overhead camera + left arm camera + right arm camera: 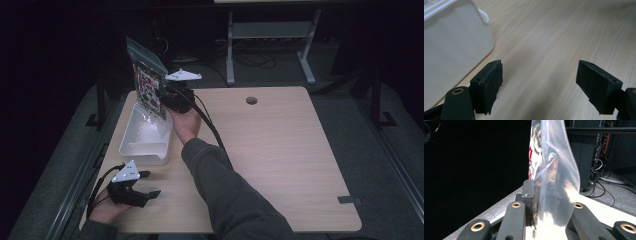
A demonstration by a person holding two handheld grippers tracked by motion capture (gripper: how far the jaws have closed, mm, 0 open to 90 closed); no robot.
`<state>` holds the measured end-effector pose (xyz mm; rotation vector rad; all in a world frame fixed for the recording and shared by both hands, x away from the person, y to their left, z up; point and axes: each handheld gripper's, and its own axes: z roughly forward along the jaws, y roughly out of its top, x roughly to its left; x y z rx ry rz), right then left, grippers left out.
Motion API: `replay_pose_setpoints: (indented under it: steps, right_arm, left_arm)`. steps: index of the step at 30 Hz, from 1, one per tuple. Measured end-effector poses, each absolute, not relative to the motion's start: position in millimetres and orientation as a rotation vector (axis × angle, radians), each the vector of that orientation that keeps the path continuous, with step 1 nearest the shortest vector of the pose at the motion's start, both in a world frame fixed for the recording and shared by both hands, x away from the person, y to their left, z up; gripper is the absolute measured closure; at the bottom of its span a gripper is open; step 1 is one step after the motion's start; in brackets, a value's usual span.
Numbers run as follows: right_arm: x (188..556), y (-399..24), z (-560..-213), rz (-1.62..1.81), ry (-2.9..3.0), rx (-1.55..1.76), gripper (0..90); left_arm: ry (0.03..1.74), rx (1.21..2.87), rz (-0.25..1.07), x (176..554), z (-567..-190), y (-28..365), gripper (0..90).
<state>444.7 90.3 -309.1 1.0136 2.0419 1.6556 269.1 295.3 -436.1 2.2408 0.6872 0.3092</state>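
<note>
While the left hand-held gripper (148, 184) rested low at the near left corner of the surface (280, 150), its jaws stood wide apart with nothing between them; in the left gripper view they framed bare wood grain, with the side wall of the white tub (454, 50) close on one side. The right hand-held gripper (167, 98) was raised above the far end of that tub (145, 137), at the left edge of the surface, and its jaws were clamped narrowly on a clear plastic bag (147, 80). The bag stood nearly upright, with its top leaning away from the person, and carried a printed card (149, 90) with red and dark markings inside. In the right gripper view the bag (551, 170) rose from between the two black jaws, with its glossy film creased and catching light. Whether the bag's lower edge touched the tub could not be determined. The tub's interior appeared white, and its contents could not be made out.
</note>
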Motion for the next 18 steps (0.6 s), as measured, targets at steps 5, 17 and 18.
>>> replay_pose_setpoints:
  steps: [5,17,18]
  right_arm:
    - [444.9,97.9,-316.5,1.630,2.035,1.028,75.5]
    - [447.6,115.6,-342.2,1.553,2.058,1.045,75.5]
    - [447.8,116.7,-344.1,1.549,2.060,1.047,75.5]
  left_arm:
    - [0.694,2.243,0.313,269.5,-436.2,296.1,20.6]
    - [0.679,2.253,0.312,269.6,-436.2,295.1,20.5]
    - [0.679,2.252,0.313,269.5,-436.2,294.9,20.5]
